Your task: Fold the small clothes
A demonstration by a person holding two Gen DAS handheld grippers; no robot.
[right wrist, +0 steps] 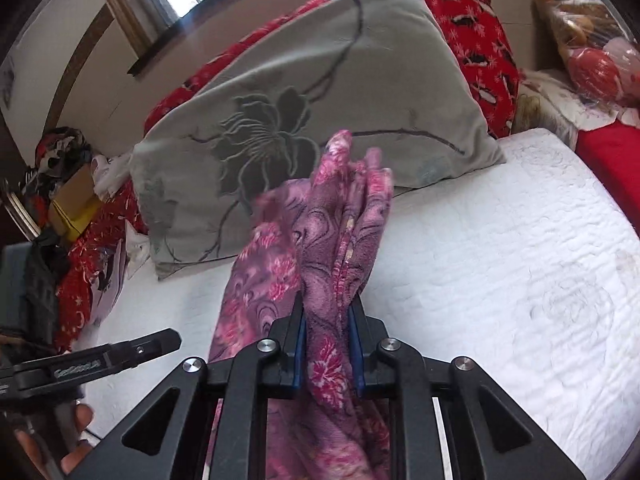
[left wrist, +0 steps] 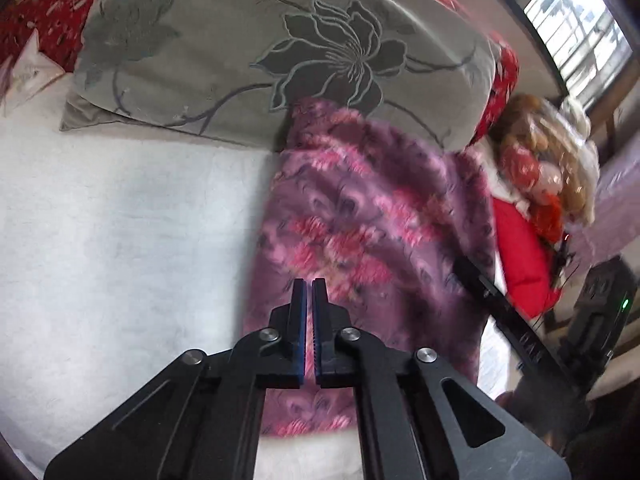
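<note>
**Right gripper clamps the purple fleece; left gripper closed on nothing**

Nearest your right wrist camera, your right gripper (right wrist: 327, 322) has its blue-padded fingers (right wrist: 299, 344) clenched on a bunched fold of the purple-and-pink floral fleece garment (right wrist: 320, 248). The cloth rises in a gathered ridge above the jaws and hangs down between the gripper's arms toward the lens.

In the left wrist view, your left gripper (left wrist: 309, 308) has its jaws drawn together with only a thin slit between the pads and no cloth in that slit. The garment (left wrist: 372, 220) hangs as a broad blurred sheet just beyond those fingertips.

Going left to right in the right wrist view: a clutter of red printed cloth and a yellow cardboard box (right wrist: 74, 204) sits off the mattress's left edge. Your left gripper's body (right wrist: 92, 364) enters low on the left with embossed lettering on its side, too blurred to read. The grey pillow (right wrist: 320, 80) with a dark flower print leans along the far edge, backed by a red patterned quilt (right wrist: 476, 32). A plastic-wrapped bundle (right wrist: 580, 28) fills the far right corner.

The white quilted mattress (right wrist: 520, 260) lies bare to the right of the garment out to its rounded right edge. In the left wrist view it (left wrist: 120, 220) is likewise bare left of the cloth, up to the pillow's (left wrist: 280, 40) lower edge.
</note>
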